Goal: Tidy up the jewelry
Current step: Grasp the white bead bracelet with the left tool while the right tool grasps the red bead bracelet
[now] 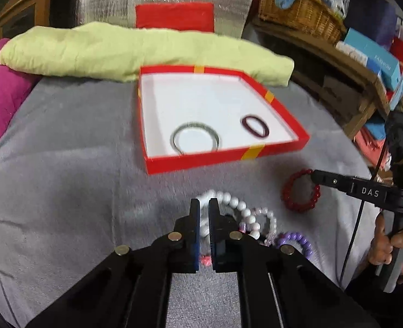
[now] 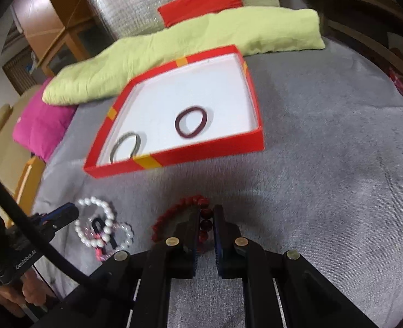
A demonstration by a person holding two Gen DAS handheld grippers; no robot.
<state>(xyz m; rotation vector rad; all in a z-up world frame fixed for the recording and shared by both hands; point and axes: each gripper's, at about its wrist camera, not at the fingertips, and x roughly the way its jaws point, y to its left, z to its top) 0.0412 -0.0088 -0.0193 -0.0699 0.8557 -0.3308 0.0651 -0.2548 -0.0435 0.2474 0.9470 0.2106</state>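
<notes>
A red box [image 1: 283, 108] [image 2: 256, 136] with a white floor holds a silver bangle [image 1: 195, 138] [image 2: 125, 147] and a dark maroon bangle [image 1: 255, 126] [image 2: 191, 121]. My left gripper [image 1: 204, 205] is shut on a white bead bracelet [image 1: 238, 207] [image 2: 93, 222] lying on the grey cloth. A pale pink bead bracelet [image 1: 268, 224] and a purple bead bracelet [image 1: 297, 240] lie beside it. My right gripper [image 2: 207, 211] is shut on a red bead bracelet [image 2: 174, 213] [image 1: 301, 191] on the cloth.
A grey cloth [image 1: 64, 164] covers the surface. A folded yellow-green cloth [image 1: 119, 52] lies behind the box, with a magenta cushion [image 1: 2, 93] at left and a red cloth [image 1: 174, 16] at the back. Wicker basket [image 1: 299, 11] and boxes stand at right.
</notes>
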